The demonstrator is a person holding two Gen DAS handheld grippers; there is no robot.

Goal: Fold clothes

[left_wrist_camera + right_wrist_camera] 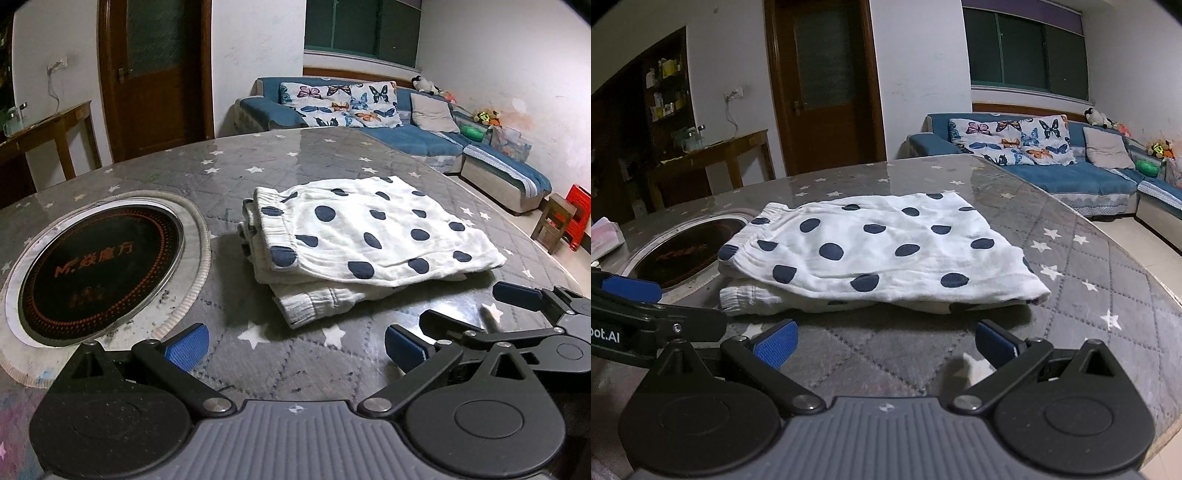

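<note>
Folded garment on table, both grippers released.

Left gripper [295, 345]: jaws spread wide, nothing between them, low over the table [332, 155]. Right gripper [886, 343]: jaws likewise apart, empty; seen from the left wrist at 4 o'clock. White polka-dot garment [369, 230] lies folded in a flat stack on the grey star-print cover, at 12 o'clock from both grippers, apart from the fingertips. Round inset hob [99, 266] at 10 o'clock, just beside the garment's waistband edge.

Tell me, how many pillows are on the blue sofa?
2. A big butterfly pillow leans on the blue sofa back at its left end. A plain grey pillow sits just right of it. More could be hidden past the picture's edge.
</note>
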